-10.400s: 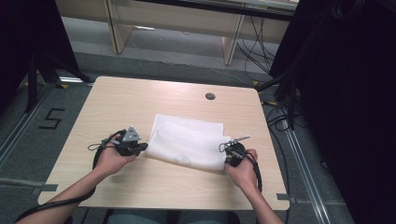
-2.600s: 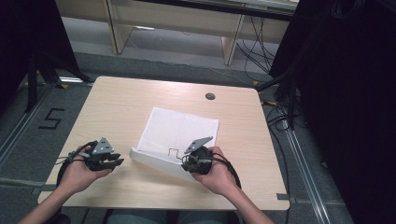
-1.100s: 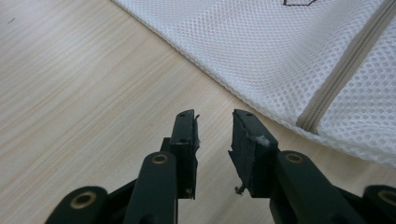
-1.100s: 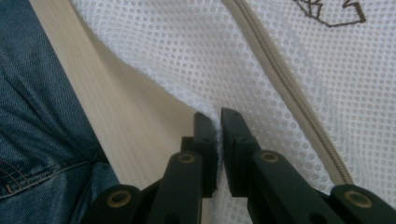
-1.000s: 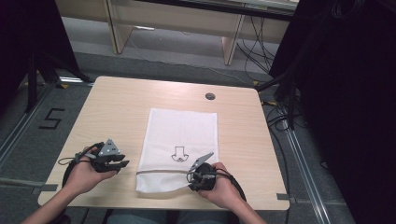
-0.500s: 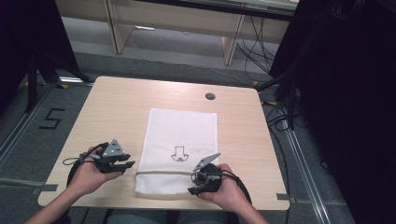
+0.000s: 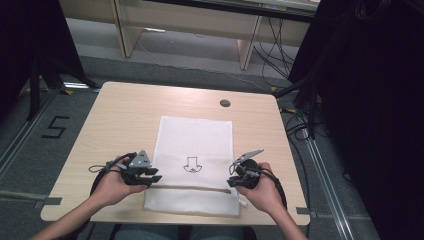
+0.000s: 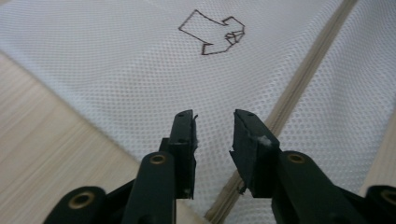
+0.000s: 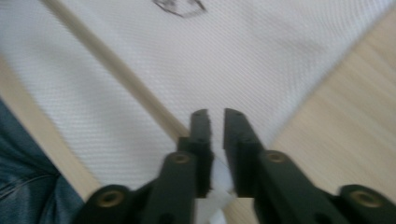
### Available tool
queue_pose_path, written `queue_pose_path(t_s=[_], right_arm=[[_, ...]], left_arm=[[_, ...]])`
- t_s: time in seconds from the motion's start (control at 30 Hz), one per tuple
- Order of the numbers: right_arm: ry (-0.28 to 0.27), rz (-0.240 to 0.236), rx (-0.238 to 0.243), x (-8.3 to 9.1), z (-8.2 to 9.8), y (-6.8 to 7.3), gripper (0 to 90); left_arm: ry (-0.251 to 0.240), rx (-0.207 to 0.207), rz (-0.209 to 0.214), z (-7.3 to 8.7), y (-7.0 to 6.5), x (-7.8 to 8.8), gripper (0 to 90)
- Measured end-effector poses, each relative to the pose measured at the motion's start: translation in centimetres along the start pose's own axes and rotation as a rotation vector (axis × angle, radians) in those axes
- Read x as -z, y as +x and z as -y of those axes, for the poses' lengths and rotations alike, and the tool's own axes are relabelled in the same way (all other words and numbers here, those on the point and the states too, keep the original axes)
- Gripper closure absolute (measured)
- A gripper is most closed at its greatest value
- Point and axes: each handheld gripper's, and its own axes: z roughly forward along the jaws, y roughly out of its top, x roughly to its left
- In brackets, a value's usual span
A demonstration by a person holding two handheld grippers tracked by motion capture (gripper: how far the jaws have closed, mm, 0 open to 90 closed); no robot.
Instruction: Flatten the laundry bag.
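A white mesh bag (image 7: 195,145) lies flat on the wooden table (image 7: 125,115), with a black arrow (image 7: 190,164) drawn on it and a tan zipper (image 7: 190,188) across its near end. My left gripper (image 7: 152,175) is at the bag's left edge; its jaws (image 8: 214,116) have just been closing but still stand apart over the mesh (image 8: 116,70), gripping nothing. My right gripper (image 7: 232,180) is at the bag's right edge by the zipper's end. Its jaws (image 9: 215,114) have just closed to a thin slit, and white cloth shows between them low down.
A round cable hole (image 7: 225,103) sits in the table's far right part. Bare wood lies to the left of the bag and behind it. Cables trail from both grippers over the near edge. A jeans-clad leg (image 9: 23,186) shows beneath the table's near edge.
The right gripper moved right, from over the zipper to the bag's right edge, and its jaws came together. The left gripper moved right up to the bag's left edge. The bag stayed flat.
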Motion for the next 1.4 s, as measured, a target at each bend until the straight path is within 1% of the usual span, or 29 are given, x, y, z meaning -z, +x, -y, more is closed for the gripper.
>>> queue_pose_path(t_s=[0.03,0.07,0.13,0.2,0.23,0.3,0.33,0.37,0.4,0.5,0.53,0.57,0.6,0.63,0.7,0.73,0.83,0.87,0.9,0.93,0.97,1.03,1.07,1.13,1.17,1.2,1.33,1.37,1.4], right_arm=[[0.026,0.005,-0.035,-0.5,0.4,-1.0,90.0],[0.026,0.005,-0.035,-0.5,0.4,-1.0,90.0],[0.081,0.015,-0.096,-1.3,1.1,-1.4,90.0],[0.078,0.002,-0.087,-1.9,1.5,-1.6,90.0],[0.078,0.002,-0.087,-1.9,1.5,-1.6,90.0],[0.105,-0.001,-0.103,-2.5,1.9,-1.4,90.0],[0.105,-0.001,-0.103,-2.5,1.9,-1.4,90.0],[0.097,-0.004,-0.089,-2.7,2.0,-1.5,90.0],[0.096,-0.009,-0.087,-2.8,2.0,-1.5,90.0],[0.099,-0.007,-0.086,-3.0,1.9,-1.4,90.0],[0.100,-0.007,-0.080,-3.1,1.9,-1.3,90.0],[0.100,-0.007,-0.080,-3.1,1.9,-1.3,90.0],[0.102,-0.010,-0.081,-3.3,1.9,-1.2,90.0],[0.107,-0.018,-0.069,-3.5,1.9,-1.1,90.0],[0.112,-0.016,-0.072,-3.5,1.9,-1.0,90.0],[0.116,-0.008,-0.078,-3.5,1.8,-0.9,90.0],[0.104,-0.014,-0.064,-3.6,1.9,-0.9,90.0],[0.116,-0.008,-0.088,-3.5,1.9,-0.7,90.0],[0.102,-0.017,-0.062,-3.6,1.9,-0.9,90.0],[0.116,-0.008,-0.101,-3.5,2.0,-0.6,90.0],[0.096,-0.011,-0.062,-3.6,2.0,-0.8,90.0],[0.101,-0.010,-0.077,-3.6,2.0,-0.6,90.0],[0.094,-0.013,-0.065,-3.6,2.0,-0.6,90.0],[0.107,-0.012,-0.091,-3.6,2.0,-0.4,90.0],[0.087,-0.027,-0.053,-3.8,1.9,-0.4,90.0],[0.090,-0.027,-0.061,-3.8,1.9,-0.2,90.0],[0.082,-0.041,-0.052,-3.9,1.8,-0.3,90.0],[0.073,-0.043,-0.066,-3.9,1.8,-0.3,88.5],[0.073,-0.043,-0.066,-3.9,1.8,-0.3,88.5]], left_arm=[[0.000,0.003,0.023,-0.5,-0.1,-0.4,74.9],[0.000,0.003,0.023,-0.5,-0.1,-0.4,76.4],[0.031,-0.019,0.035,-1.0,-0.3,-1.4,78.4],[0.040,-0.020,0.045,-1.0,-0.4,-1.8,79.2],[0.060,-0.044,0.039,-1.0,-0.4,-2.1,79.2],[0.084,-0.044,0.043,-0.9,-0.7,-2.7,80.3],[0.098,-0.062,0.050,-0.8,-0.6,-2.8,80.3],[0.103,-0.049,0.043,-0.7,-0.7,-2.8,80.5],[0.130,-0.090,0.053,-0.7,-0.4,-2.7,80.7],[0.149,-0.073,0.051,-0.3,-0.2,-2.8,80.8],[0.127,-0.049,0.051,-0.1,-0.2,-3.1,80.8],[0.127,-0.049,0.051,-0.1,-0.2,-3.1,80.9],[0.161,-0.080,0.053,0.0,0.0,-3.0,80.9],[0.172,-0.080,0.056,0.1,0.1,-3.1,80.9],[0.171,-0.079,0.051,0.2,0.0,-3.2,80.8],[0.168,-0.059,0.050,0.3,-0.1,-3.3,80.7],[0.184,-0.068,0.058,0.5,0.0,-3.2,80.7],[0.168,-0.049,0.053,0.5,-0.1,-3.3,80.7],[0.169,-0.050,0.053,0.6,-0.1,-3.3,80.7],[0.174,-0.055,0.052,0.6,-0.1,-3.3,80.8],[0.170,-0.051,0.047,0.6,-0.1,-3.3,81.1],[0.189,-0.081,0.050,0.6,0.1,-3.1,81.2],[0.182,-0.072,0.044,0.7,0.0,-3.1,81.2],[0.178,-0.052,0.034,0.8,0.0,-3.1,81.4],[0.172,-0.049,0.025,0.9,0.0,-3.1,81.5],[0.186,-0.073,0.028,0.9,0.1,-2.9,81.5],[0.190,-0.067,0.029,1.1,0.4,-2.7,81.5],[0.170,-0.037,0.021,1.2,0.3,-2.7,81.2],[0.170,-0.037,0.021,1.2,0.3,-2.7,80.7]])
